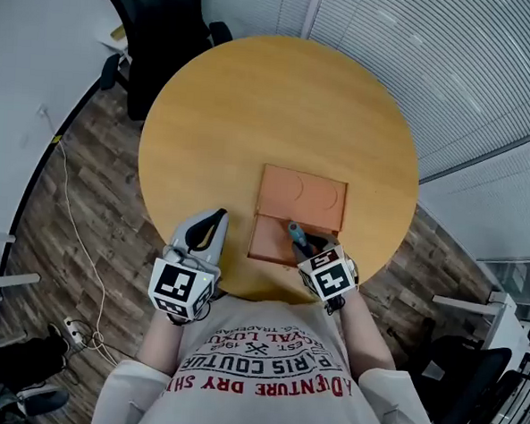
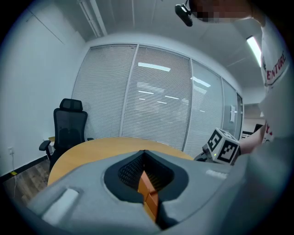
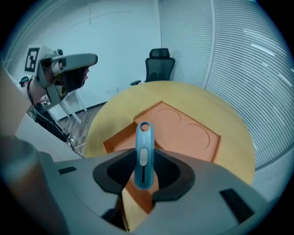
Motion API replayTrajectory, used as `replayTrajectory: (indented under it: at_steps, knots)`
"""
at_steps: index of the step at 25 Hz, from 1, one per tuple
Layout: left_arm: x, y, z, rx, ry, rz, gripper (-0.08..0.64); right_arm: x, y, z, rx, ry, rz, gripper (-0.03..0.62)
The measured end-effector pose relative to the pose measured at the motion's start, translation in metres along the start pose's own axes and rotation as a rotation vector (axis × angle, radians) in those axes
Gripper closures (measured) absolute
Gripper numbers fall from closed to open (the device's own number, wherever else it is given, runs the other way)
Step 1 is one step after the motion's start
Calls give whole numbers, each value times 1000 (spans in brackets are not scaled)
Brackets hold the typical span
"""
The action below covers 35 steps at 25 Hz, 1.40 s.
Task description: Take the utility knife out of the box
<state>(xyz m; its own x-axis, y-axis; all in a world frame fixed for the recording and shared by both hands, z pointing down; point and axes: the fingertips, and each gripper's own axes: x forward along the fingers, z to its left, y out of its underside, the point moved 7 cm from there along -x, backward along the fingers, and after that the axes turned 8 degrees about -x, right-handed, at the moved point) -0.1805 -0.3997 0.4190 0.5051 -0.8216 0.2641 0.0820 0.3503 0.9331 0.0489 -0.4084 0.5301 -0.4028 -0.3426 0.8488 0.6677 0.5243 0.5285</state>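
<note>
An orange box (image 1: pixel 269 243) lies open near the front edge of the round wooden table (image 1: pixel 226 115), its lid (image 1: pixel 302 198) flipped back flat behind it. My right gripper (image 1: pixel 303 247) is shut on a blue-grey utility knife (image 1: pixel 296 233) and holds it above the box's right side. In the right gripper view the knife (image 3: pixel 144 151) stands between the jaws over the box (image 3: pixel 118 140) and its lid (image 3: pixel 183 131). My left gripper (image 1: pixel 218 216) hovers left of the box, apart from it. In the left gripper view its jaws (image 2: pixel 144 152) meet at the tips and hold nothing.
A black office chair (image 1: pixel 155 25) stands at the table's far left side, and another chair (image 1: pixel 456 380) is at the lower right. A cable (image 1: pixel 76 231) runs across the wood floor on the left. Window blinds (image 1: pixel 453 57) line the far right.
</note>
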Motion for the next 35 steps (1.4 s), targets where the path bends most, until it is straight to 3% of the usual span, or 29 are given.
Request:
replayTrajectory:
  at_steps: [8,21,28,35]
  knots:
    - [-1,-31,-9,59,32,-47,566,-61,-36,-12,90,96,-241,459]
    - [2,-62,-43,95,95,-101,566,-150,-45,-28,177,312,-659,459]
    - [5,-64,-50,106,103,-100,566,-151,-33,-29,227,330,-676,459]
    - [7,-61,-52,89,95,-93,566,-154,-35,-26,177,358,-664,459]
